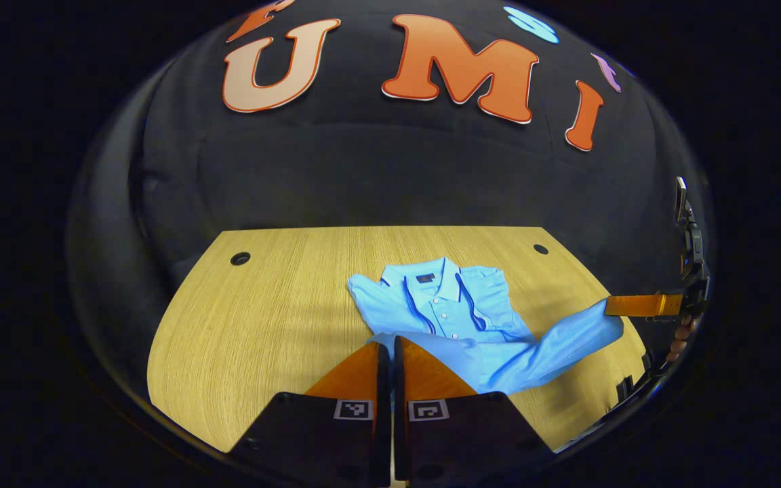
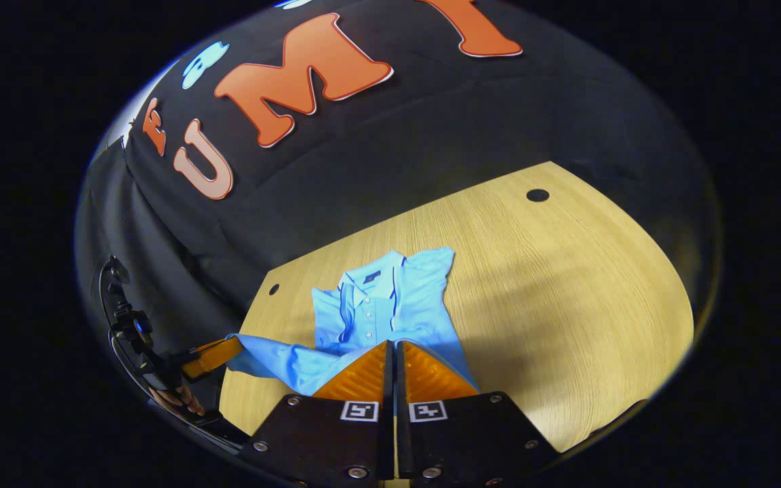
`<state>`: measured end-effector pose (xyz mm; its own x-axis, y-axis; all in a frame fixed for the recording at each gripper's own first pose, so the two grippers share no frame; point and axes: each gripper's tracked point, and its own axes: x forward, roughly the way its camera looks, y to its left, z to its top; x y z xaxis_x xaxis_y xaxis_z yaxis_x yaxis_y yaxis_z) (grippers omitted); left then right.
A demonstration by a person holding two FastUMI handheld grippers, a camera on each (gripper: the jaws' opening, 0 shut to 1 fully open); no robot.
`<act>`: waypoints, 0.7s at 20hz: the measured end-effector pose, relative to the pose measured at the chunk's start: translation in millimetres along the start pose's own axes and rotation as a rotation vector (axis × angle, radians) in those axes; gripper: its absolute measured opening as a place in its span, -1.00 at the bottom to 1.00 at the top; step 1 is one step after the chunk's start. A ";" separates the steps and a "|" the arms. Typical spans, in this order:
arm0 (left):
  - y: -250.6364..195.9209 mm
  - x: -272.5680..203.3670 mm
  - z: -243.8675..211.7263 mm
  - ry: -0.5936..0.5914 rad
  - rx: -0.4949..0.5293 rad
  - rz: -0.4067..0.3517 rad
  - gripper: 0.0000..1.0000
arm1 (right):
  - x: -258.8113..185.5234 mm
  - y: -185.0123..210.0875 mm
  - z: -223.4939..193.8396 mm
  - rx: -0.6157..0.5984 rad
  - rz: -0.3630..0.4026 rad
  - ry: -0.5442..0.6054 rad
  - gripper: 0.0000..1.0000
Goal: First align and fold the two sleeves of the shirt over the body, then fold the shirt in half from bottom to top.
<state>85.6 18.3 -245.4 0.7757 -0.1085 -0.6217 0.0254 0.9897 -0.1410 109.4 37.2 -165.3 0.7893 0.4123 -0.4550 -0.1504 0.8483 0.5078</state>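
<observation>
A light blue collared shirt (image 1: 445,305) lies collar-away on the wooden table (image 1: 282,305), its upper body flat and buttoned. The lower part is raised off the table and stretched between the two grippers. My left gripper (image 1: 386,347) is shut on the hem at one bottom corner. Off to the right, my right gripper (image 1: 609,306) pinches the other corner, held by a hand (image 1: 681,337). In the right gripper view the shirt (image 2: 384,305) runs from my shut right gripper (image 2: 394,347) across to the left gripper (image 2: 236,347) at the left edge.
The table (image 2: 567,285) has bare wood on both sides of the shirt. Small round holes (image 1: 240,258) (image 1: 540,249) sit near its far corners. The black cloth wall stands close behind the table's far edge.
</observation>
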 end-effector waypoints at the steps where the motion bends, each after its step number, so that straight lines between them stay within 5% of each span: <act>1: 0.8 9.9 8.9 -0.005 0.000 -0.005 -0.89 | 7.2 0.7 10.2 -0.011 -0.004 -0.008 -0.96; 9: 31.7 102.9 62.4 -0.020 -0.034 -0.005 -0.89 | 85.9 2.5 88.4 -0.069 -0.035 -0.034 -0.96; 14: 54.1 162.1 70.7 0.015 -0.079 0.014 -0.90 | 148.2 -18.8 100.1 -0.081 -0.092 -0.013 -0.96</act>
<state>257.2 60.9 -299.4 0.7663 -0.0969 -0.6351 -0.0353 0.9807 -0.1923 288.8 49.0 -169.1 0.8098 0.3273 -0.4870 -0.1239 0.9066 0.4033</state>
